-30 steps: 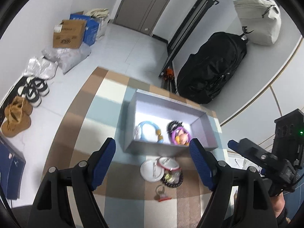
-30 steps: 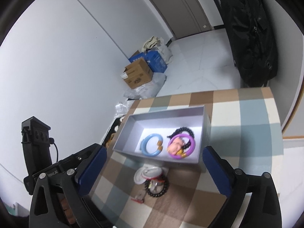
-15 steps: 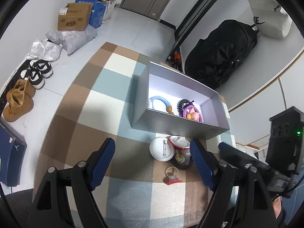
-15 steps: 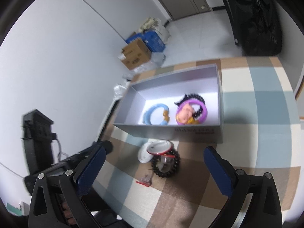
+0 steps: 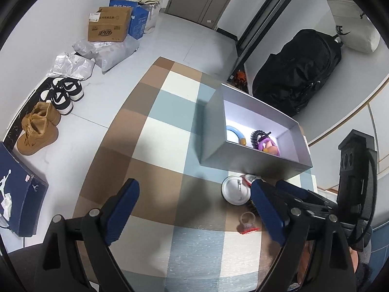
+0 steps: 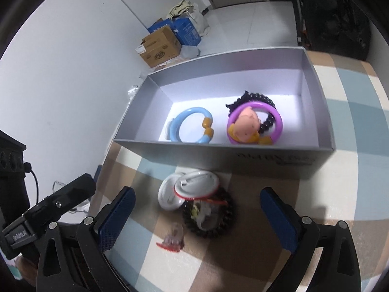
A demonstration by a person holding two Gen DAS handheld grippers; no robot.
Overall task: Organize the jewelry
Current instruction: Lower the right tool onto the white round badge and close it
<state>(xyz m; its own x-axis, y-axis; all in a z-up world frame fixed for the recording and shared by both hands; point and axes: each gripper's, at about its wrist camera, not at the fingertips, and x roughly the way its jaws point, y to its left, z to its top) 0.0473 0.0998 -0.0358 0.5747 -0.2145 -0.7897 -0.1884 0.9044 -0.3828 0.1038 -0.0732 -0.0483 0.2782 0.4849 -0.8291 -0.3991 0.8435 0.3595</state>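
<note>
A grey open box (image 6: 279, 163) (image 5: 255, 165) stands on the checked cloth. In it lie a blue ring bracelet (image 6: 189, 127) (image 5: 237, 133), a purple ring with a pink doll head (image 6: 252, 124) (image 5: 267, 146) and a black bead bracelet (image 6: 262, 99). In front of the box lie white round badges (image 6: 187, 187) (image 5: 234, 191), a dark bead bracelet (image 6: 209, 219) and a small clear ring with a red base (image 6: 172, 239) (image 5: 248, 223). My right gripper (image 6: 197, 217) is open above these loose items. My left gripper (image 5: 194, 209) is open over the cloth, left of them.
The checked cloth (image 5: 158, 133) covers a low table. On the floor to the left are shoes (image 5: 48, 112), cardboard boxes (image 5: 109, 24) and plastic bags. A black backpack (image 5: 296, 73) stands behind the box by the wall.
My right gripper has come down closer to the loose items in front of the box. My left gripper has swung left, so the box now sits at its right.
</note>
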